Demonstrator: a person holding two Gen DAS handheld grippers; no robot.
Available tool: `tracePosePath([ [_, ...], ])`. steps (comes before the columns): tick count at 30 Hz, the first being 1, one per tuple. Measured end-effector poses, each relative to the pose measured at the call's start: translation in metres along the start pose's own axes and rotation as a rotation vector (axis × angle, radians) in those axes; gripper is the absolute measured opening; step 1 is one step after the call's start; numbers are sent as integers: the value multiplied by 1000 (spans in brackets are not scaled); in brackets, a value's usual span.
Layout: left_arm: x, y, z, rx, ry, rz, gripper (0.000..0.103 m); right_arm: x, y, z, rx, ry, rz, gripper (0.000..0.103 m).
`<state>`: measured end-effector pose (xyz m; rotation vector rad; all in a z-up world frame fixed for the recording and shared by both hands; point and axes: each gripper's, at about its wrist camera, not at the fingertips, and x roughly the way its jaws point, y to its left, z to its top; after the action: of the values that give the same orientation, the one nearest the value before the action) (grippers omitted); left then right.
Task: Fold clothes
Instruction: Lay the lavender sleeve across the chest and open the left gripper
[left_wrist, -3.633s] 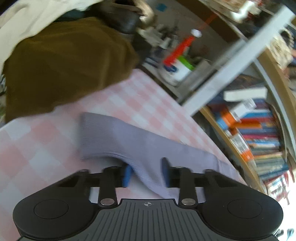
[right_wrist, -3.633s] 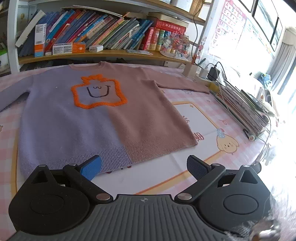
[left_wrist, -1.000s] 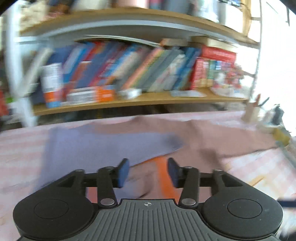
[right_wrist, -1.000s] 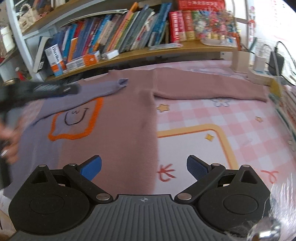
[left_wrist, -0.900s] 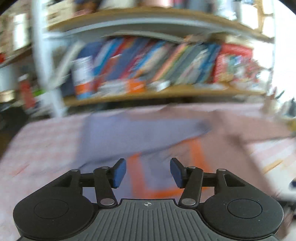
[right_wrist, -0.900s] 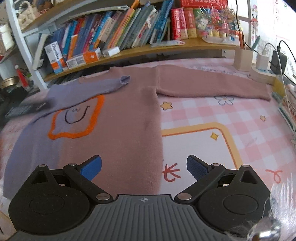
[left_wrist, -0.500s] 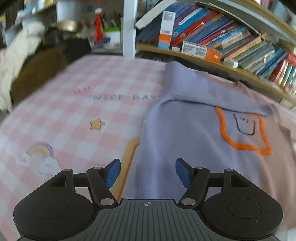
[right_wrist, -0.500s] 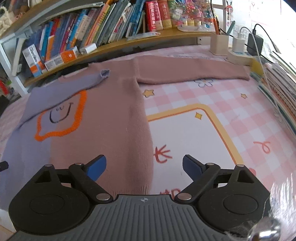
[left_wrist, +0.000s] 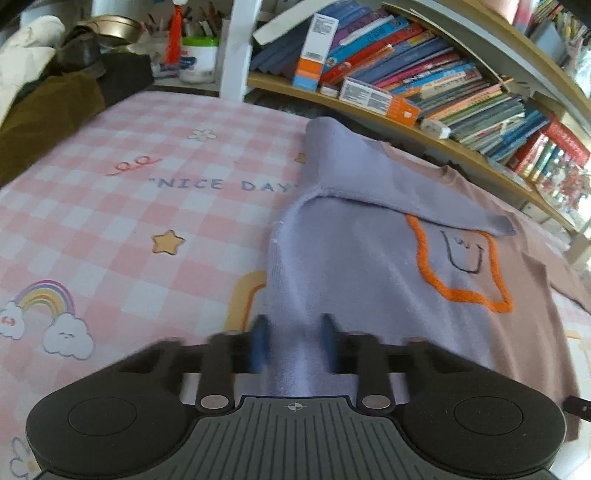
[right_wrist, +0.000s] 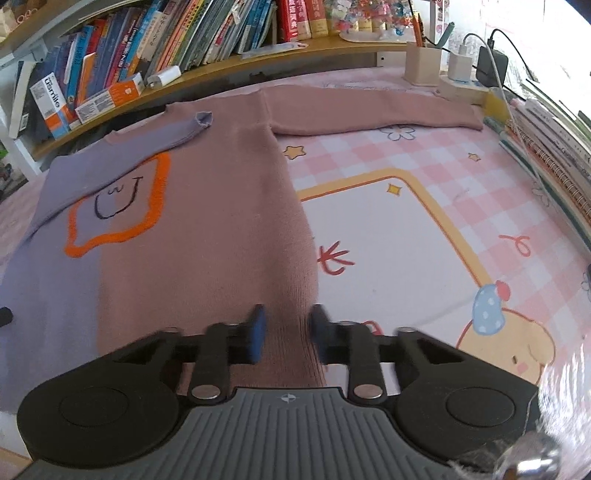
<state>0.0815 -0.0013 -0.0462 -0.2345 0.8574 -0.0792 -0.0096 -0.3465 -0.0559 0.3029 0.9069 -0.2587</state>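
Sweater (right_wrist: 221, 229), half lilac, half dusty pink, lies flat on the pink checked table (right_wrist: 424, 229), lilac sleeve folded across its chest. Left gripper (left_wrist: 295, 341) and right gripper (right_wrist: 284, 334) have just closed, jaws apparently pinching its hem corners.

Left gripper (left_wrist: 294, 341) and right gripper (right_wrist: 284, 334) (both angled downward) have just closed, pinching fabric.

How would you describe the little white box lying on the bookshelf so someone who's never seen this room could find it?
Start at the wooden bookshelf that curves behind the pink checked table. On its lower board, under the leaning books, just right of the orange and white carton, lies the small white box. It is the only plain white thing there, lying flat on its side.
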Motion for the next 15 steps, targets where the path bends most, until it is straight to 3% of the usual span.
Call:
tracePosePath([
  [4, 0, 14, 4, -39, -7, -22, 4, -2, 11, -1, -18, 1, 28, 10],
  [15, -5, 47, 19, -70, -45, 17, 4, 0, 50, -6, -106, 22, 112, 10],
])
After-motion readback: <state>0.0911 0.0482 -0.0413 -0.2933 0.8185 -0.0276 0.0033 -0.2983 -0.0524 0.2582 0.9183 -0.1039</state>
